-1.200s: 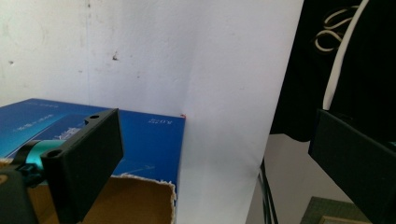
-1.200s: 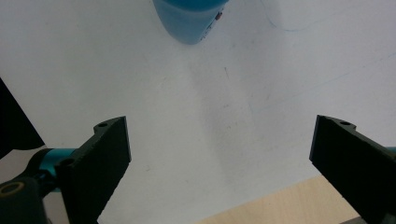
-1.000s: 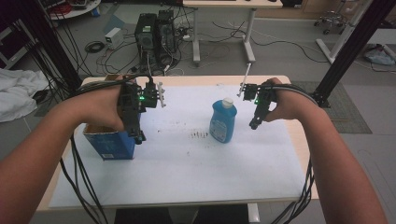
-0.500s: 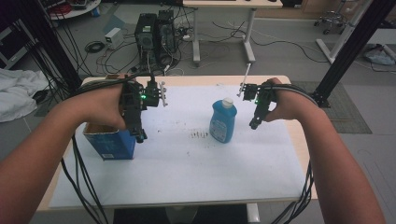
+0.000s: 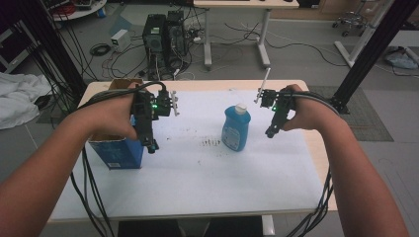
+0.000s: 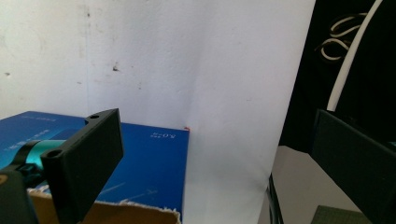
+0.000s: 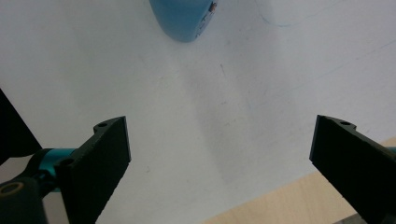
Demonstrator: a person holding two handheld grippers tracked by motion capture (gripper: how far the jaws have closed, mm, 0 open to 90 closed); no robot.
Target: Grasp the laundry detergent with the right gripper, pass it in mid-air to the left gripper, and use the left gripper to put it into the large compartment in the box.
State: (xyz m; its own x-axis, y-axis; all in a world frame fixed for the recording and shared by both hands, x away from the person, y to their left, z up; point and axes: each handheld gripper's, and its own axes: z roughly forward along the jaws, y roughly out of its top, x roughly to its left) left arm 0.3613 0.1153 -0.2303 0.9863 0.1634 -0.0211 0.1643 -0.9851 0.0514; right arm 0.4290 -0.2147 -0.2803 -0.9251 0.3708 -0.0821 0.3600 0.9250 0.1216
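Observation:
A blue dish-soap bottle (image 5: 235, 130) with a white cap stands upright near the middle of the white table cover (image 5: 197, 177). My right gripper (image 5: 270, 132) hangs open just right of the bottle and apart from it. In the right gripper view its jaws (image 7: 219, 158) stand wide apart over bare cover, with the bottle's base (image 7: 184, 16) at the top edge. An open-topped blue cardboard box (image 5: 117, 152) stands at the table's left. My left gripper (image 5: 150, 144) points down at the box's right side. In the left gripper view it (image 6: 210, 163) is open, with the box (image 6: 144, 163) beside its left jaw.
Dark specks (image 5: 211, 143) lie on the cover left of the bottle. The table's front edge (image 6: 299, 172) drops off close to the left gripper. Computer towers (image 5: 163, 32), cables and a second desk stand beyond the table. A black frame post (image 5: 373, 52) rises at the right.

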